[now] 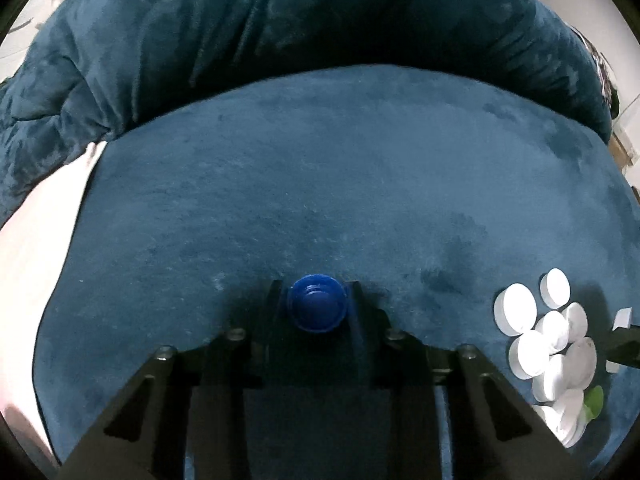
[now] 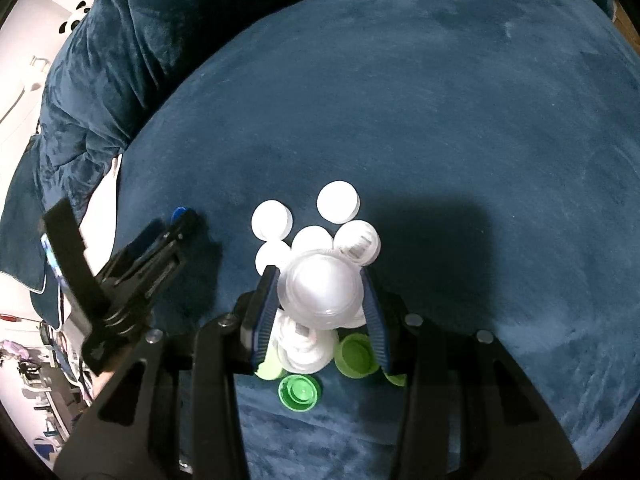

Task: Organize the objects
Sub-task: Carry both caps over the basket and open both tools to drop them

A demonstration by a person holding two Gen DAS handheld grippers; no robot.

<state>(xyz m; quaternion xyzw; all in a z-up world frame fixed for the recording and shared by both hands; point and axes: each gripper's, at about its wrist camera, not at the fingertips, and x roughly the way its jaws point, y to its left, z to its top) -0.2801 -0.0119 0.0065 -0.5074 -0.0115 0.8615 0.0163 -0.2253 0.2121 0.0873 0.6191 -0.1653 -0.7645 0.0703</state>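
Note:
My left gripper (image 1: 317, 300) is shut on a blue bottle cap (image 1: 318, 307), open side toward the camera, just above the blue velvet cushion (image 1: 320, 184). In the right wrist view the left gripper (image 2: 182, 216) shows at the left with the blue cap (image 2: 179, 212) at its tip. My right gripper (image 2: 320, 280) is shut on a clear white cap (image 2: 322, 289), held over a pile of several white caps (image 2: 338, 201). The pile also shows in the left wrist view (image 1: 516, 309). Green caps (image 2: 299, 392) lie under the right gripper.
A rumpled blue velvet blanket (image 1: 240, 20) rises behind the cushion. A pale surface (image 1: 36, 240) lies off the cushion's left edge. Room clutter (image 2: 32, 360) shows at the far left.

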